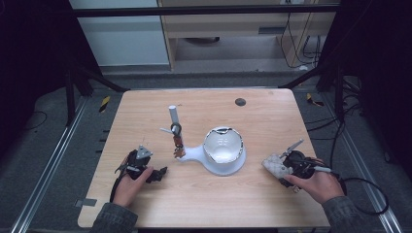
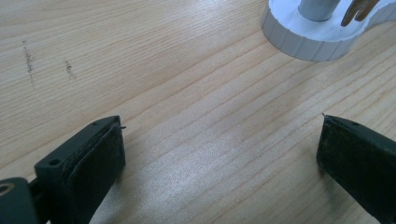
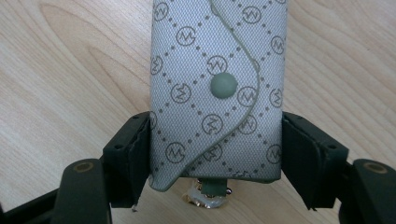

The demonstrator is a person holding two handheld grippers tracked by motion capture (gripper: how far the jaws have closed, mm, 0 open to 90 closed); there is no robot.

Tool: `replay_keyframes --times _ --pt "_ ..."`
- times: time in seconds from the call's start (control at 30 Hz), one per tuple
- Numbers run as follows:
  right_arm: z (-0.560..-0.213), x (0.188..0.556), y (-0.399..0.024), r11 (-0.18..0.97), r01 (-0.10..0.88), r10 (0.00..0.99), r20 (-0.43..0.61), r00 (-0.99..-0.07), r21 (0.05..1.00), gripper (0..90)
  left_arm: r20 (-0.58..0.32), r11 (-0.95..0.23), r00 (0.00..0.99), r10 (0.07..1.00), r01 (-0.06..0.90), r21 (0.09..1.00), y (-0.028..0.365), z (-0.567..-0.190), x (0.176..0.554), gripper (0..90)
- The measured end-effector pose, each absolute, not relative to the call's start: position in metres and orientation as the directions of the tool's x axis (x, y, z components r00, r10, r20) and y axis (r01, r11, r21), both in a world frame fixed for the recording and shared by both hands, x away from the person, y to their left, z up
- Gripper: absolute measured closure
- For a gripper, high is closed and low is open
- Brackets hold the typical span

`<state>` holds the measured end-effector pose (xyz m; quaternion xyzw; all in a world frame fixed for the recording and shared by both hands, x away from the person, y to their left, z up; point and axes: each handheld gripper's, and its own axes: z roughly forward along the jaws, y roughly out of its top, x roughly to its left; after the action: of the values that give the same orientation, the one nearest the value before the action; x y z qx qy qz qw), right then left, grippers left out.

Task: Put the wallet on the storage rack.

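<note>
A grey patterned key pouch (image 3: 217, 88) with a round snap button lies flat on the wooden table; in the high view the pouch (image 1: 274, 165) is at the front right. My right gripper (image 3: 215, 140) is shut on it, a pad pressing each long side, and a small metal clasp shows under its near end. My left gripper (image 2: 219, 144) rests open at the front left of the table (image 1: 150, 172), with bare wood between its pads. A white stand (image 1: 214, 160) carries a white bowl (image 1: 222, 145) and a post with a hanging ring and keys (image 1: 177, 141).
The stand's white ribbed base (image 2: 303, 39) is just ahead of the left gripper, to its upper right. A small dark disc (image 1: 240, 102) lies near the table's far edge. Cables trail off the right side (image 1: 362, 194). Black frame bars surround the table.
</note>
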<state>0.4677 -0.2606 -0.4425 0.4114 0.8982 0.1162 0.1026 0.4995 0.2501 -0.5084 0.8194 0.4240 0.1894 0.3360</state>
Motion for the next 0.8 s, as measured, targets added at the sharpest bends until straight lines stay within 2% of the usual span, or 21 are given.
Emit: replay_keyframes --times 0.8 --pt "-0.417 0.469 -0.238 0.703 0.645 0.704 -0.160 -0.692 0.301 30.3 0.026 -0.418 0.572 0.820 0.567 0.710 0.250 -0.508 0.499 0.4"
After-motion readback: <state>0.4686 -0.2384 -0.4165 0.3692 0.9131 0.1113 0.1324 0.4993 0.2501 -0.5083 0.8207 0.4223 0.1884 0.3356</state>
